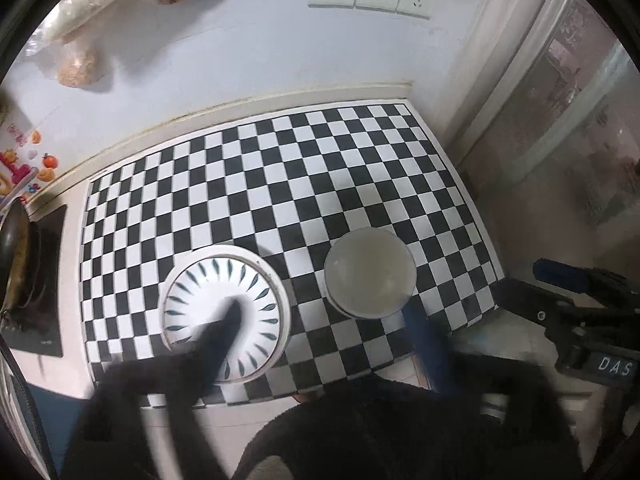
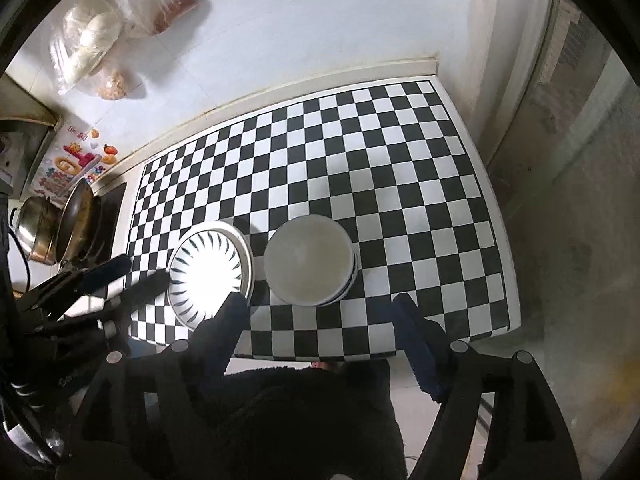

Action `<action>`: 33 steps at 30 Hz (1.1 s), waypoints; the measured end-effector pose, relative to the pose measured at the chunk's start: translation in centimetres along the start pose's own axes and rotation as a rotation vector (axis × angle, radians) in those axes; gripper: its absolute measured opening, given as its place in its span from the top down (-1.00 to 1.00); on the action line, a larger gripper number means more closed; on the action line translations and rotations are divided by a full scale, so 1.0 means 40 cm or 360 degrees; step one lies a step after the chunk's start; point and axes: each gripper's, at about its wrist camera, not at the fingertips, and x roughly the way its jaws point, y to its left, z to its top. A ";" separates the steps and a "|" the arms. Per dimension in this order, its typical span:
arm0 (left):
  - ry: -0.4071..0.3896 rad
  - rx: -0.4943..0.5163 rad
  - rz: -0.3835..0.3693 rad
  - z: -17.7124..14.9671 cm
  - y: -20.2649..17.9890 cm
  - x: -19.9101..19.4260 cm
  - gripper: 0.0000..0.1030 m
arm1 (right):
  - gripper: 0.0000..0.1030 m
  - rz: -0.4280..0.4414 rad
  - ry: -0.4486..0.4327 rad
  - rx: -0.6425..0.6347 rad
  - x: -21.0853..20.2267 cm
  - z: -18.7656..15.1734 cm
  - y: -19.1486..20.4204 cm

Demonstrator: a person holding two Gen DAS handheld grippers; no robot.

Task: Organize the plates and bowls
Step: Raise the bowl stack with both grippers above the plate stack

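A stack of plates, the top one with a dark leaf pattern (image 1: 224,308) (image 2: 210,266), sits on the checkered mat near its front edge. To its right stands a stack of plain white bowls (image 1: 370,272) (image 2: 309,259). My left gripper (image 1: 324,316) is open and empty above the front of the mat, one finger over the patterned plate, the other near the bowls. It also shows in the right wrist view (image 2: 136,276) at the left. My right gripper (image 2: 320,308) is open and empty, just in front of the bowls. It also shows at the right edge of the left wrist view (image 1: 560,288).
The black and white checkered mat (image 1: 320,168) (image 2: 400,160) covers the counter up to the white wall. A pan (image 2: 78,220) and a metal pot (image 2: 34,228) stand on the stove at the left. Plastic bags (image 2: 100,40) hang on the wall. A glass door is at the right.
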 end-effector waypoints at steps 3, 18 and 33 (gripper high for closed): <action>0.0002 -0.0021 -0.0010 0.012 0.009 0.041 -0.77 | -0.76 0.0000 0.0023 0.0050 0.035 0.010 -0.024; 0.0429 -0.0192 -0.0108 0.089 0.064 0.388 -0.77 | -0.78 -0.0052 0.0297 0.0261 0.368 0.040 -0.161; 0.0637 -0.0146 -0.0143 0.118 0.037 0.554 -0.77 | -0.78 -0.0017 0.0520 0.0314 0.583 0.031 -0.191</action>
